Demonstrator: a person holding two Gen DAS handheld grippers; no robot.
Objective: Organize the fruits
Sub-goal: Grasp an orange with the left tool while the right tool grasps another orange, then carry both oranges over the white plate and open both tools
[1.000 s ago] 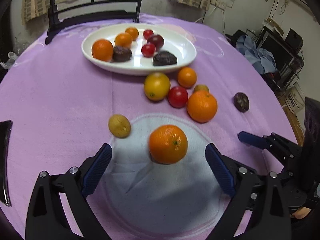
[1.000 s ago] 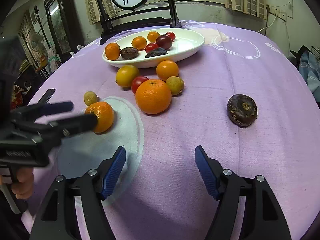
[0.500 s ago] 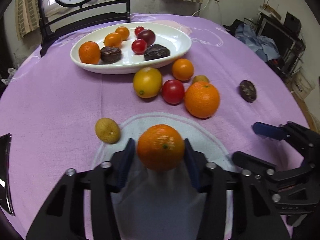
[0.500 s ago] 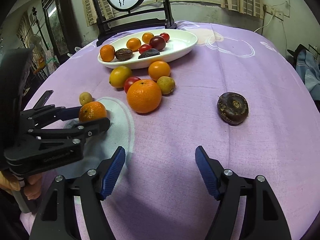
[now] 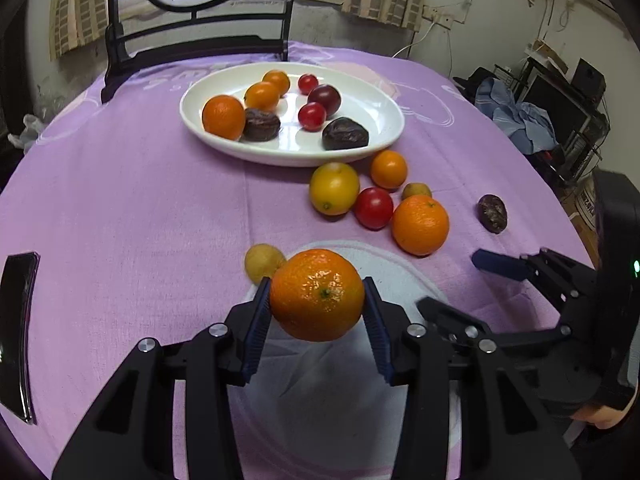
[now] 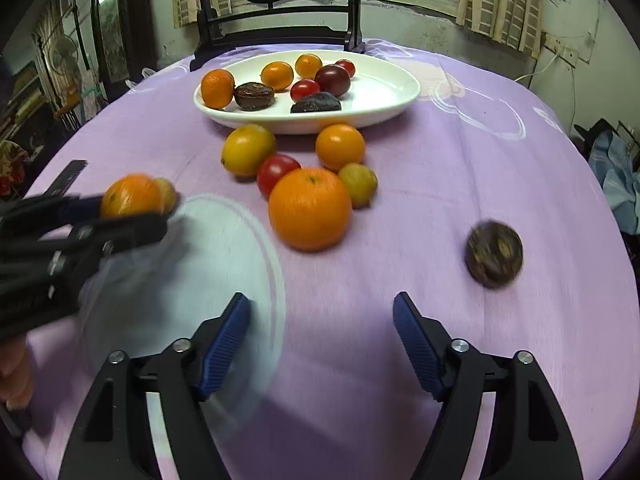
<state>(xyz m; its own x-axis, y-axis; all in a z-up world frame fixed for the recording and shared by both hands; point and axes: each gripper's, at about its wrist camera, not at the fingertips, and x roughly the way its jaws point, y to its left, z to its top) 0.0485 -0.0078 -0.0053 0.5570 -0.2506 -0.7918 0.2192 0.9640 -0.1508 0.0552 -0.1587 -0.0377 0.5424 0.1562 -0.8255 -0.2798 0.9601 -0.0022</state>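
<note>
My left gripper [image 5: 315,281] is shut on a small orange [image 5: 316,296], held a little above the pale circle printed on the purple cloth. The right wrist view shows that same orange [image 6: 130,196] in the left gripper [image 6: 136,206] at the left edge. My right gripper [image 6: 321,299] hangs over bare cloth with its jaws opening and nothing between them. A big orange [image 6: 310,208] lies just ahead of it, and a dark wrinkled fruit [image 6: 494,254] lies to its right. At the back, the white plate [image 5: 384,136] holds several oranges, tomatoes and dark fruits.
Loose in front of the plate are a yellow fruit [image 5: 334,188], a red tomato [image 5: 374,208], a small orange [image 5: 388,168] and a greenish fruit [image 5: 416,191]. A small yellowish fruit [image 5: 262,262] lies beside the held orange. A black phone [image 5: 18,332] lies left; a dark chair [image 5: 192,44] stands behind.
The left jaws closed on the small orange and raised it off the cloth. The right gripper moved nearer the loose fruits, its jaws a little wider.
</note>
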